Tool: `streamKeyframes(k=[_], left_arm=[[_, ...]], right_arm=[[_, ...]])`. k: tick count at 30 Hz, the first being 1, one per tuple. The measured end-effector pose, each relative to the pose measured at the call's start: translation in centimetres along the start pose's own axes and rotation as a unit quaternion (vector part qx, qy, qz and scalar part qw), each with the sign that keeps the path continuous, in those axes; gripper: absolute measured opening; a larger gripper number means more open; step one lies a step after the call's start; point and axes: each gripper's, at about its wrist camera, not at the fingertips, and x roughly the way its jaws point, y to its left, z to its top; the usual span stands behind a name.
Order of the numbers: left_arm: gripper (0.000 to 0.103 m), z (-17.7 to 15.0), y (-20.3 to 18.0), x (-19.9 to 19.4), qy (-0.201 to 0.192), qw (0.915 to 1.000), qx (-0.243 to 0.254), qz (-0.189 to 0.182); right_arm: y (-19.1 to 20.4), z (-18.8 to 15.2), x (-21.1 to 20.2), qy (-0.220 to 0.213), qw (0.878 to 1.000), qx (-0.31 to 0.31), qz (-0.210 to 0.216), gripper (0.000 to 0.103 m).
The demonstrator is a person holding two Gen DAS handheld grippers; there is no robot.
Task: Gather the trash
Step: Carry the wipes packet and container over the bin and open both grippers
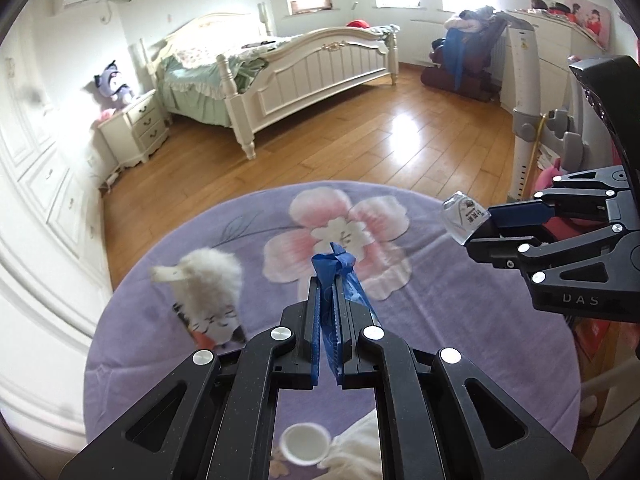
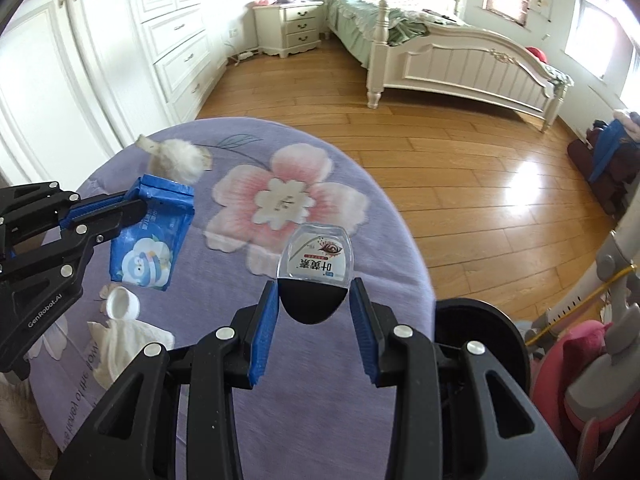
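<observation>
Left gripper (image 1: 328, 312): jaws pressed together on blue wipes packet (image 2: 150, 232), pinched at its top edge only; packet hung free below, over the purple cloth (image 2: 304, 420). Risk: thin film could slide out.

Right gripper (image 2: 314, 320): jaws part-spread, clamping small clear bottle (image 2: 316, 256) by its black cap; body stuck out beyond the tips. Risk: smooth cap could twist loose.

Below left gripper, uncollected: white cap (image 2: 122, 302), crumpled tissue (image 2: 120, 344). Beyond it: fluffy toy (image 2: 180, 158).

Black bin (image 2: 480, 340): beside right gripper, off the cloth; a release short of it would miss.
</observation>
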Motion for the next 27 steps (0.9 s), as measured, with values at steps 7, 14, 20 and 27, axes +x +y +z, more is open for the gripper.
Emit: streamKeyframes(k=[7,14,20,27], left_arm=[[0.006,2.5,-5.4,1.4,-0.013,0.9989,0.032,-0.032],[0.006,5.4,-12.3,3.4,-0.019,0.9944,0.072,-0.075],[0.006,7.4,-17.7,5.3,-0.015,0.9895,0.098,-0.104],[0.006,8.7,-21.4,7.4,-0.007,0.986,0.116,-0.12]], right_arm=[[-6.0,-2.7,-1.2,0.005,0.998,0.041,-0.038,0.036],[-11.8,-5.8,-1.1,0.02,0.994,0.085,-0.068,0.036],[-15.7,-7.5,-0.6,0.029,0.989,0.122,-0.082,0.036],[-19.0,-9.2,0.0,0.033,0.985,0.146,-0.09,0.036]])
